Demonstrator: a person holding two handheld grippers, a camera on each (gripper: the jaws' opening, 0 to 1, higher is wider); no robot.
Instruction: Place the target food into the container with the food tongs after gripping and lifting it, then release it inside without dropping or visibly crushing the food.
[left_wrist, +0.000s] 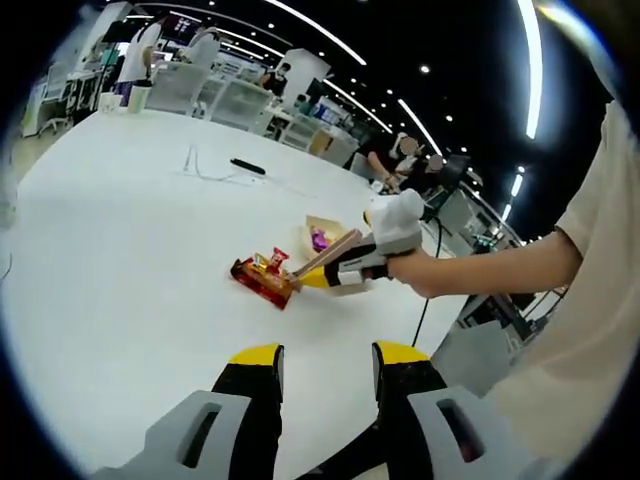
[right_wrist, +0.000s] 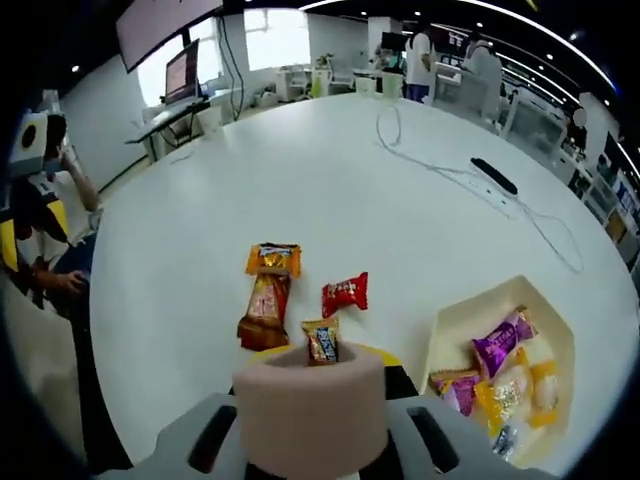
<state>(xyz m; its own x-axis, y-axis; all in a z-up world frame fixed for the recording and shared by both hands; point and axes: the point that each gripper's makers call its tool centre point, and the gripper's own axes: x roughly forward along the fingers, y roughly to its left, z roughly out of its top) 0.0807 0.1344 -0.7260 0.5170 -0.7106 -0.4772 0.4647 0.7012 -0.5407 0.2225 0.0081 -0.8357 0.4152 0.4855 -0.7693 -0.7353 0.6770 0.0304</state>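
An open office with ceiling light strips surrounds a broad white counter (right_wrist: 300, 180). In the right gripper view the cream container (right_wrist: 552, 330) sits at the right, already holding wrapped candies (purple, yellow and pale ones). Left of it, loose on the counter, lie an orange snack packet (right_wrist: 273, 259), a brown-red packet (right_wrist: 262, 312) just below it, a red packet (right_wrist: 345, 293) and a small dark packet (right_wrist: 322, 342). The wooden food tongs (right_wrist: 310, 408) held by the right gripper reach toward the small dark packet; whether they grip it I cannot tell. In the left gripper view the left gripper (left_wrist: 327, 362) hovers with its jaws wide apart and empty, while the right gripper (left_wrist: 372, 262) holds the tongs down at the packets.
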